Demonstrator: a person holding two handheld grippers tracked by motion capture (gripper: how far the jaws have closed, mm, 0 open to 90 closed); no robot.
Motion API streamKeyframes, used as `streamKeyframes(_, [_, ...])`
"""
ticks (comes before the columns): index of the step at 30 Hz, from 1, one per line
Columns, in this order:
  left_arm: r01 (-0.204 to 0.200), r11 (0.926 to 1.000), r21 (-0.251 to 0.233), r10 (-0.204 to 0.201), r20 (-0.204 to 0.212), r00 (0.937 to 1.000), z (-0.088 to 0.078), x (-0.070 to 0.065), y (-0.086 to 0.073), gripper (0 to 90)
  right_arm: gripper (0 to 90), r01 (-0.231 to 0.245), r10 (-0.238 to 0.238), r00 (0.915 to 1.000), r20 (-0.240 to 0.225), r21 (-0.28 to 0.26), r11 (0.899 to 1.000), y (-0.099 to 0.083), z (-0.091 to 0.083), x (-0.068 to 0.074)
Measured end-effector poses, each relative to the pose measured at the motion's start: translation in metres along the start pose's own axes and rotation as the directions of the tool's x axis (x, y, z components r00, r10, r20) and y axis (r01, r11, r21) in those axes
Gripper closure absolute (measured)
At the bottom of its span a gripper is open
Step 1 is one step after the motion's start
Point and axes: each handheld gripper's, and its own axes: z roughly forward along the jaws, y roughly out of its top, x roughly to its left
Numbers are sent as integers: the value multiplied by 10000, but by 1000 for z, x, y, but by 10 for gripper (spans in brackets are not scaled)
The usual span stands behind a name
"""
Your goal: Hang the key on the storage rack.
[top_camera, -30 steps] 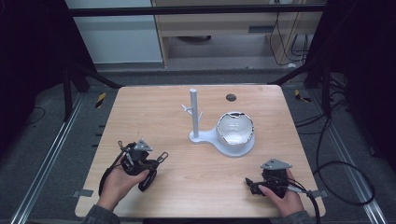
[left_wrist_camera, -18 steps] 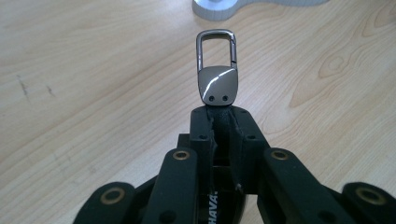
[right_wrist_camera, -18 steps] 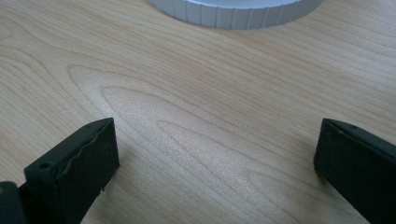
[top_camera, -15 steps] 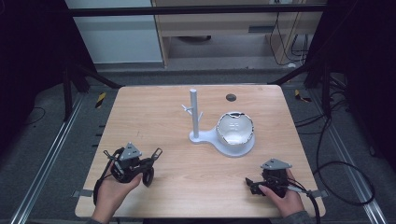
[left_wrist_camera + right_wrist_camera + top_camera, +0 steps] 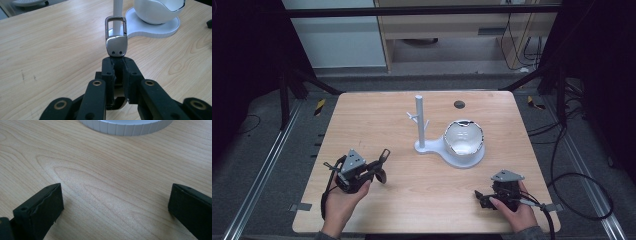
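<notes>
My left gripper (image 5: pixel 377 164) is at the table's front left, shut on a silver metal clasp (image 5: pixel 116 42). The clasp's flat body sticks out past the fingertips and its open rectangular loop (image 5: pixel 115 23) points toward the white stand's post (image 5: pixel 117 10). In the high view the clasp (image 5: pixel 385 154) angles up and to the right. The white stand (image 5: pixel 432 147) has an upright post (image 5: pixel 419 120) with small pegs and a white bowl (image 5: pixel 464 139) on its base. My right gripper (image 5: pixel 479 195) rests at the front right, open, with bare wood between its jaws (image 5: pixel 116 188).
A small dark round disc (image 5: pixel 459 104) lies on the table behind the bowl. The stand's ribbed base edge (image 5: pixel 125 128) lies just beyond my right gripper. Metal frame rails run along the table's left and right sides.
My left hand drew back a little to the left, then came right again, and the clasp now tips higher. My right gripper has stayed where it was.
</notes>
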Motion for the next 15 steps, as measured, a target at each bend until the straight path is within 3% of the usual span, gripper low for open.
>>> streamKeyframes(15, [-247,9982,-541,253,100,9996,7,-17,37,802,3,1,-1,10000,4,12,10000,0,0,0])
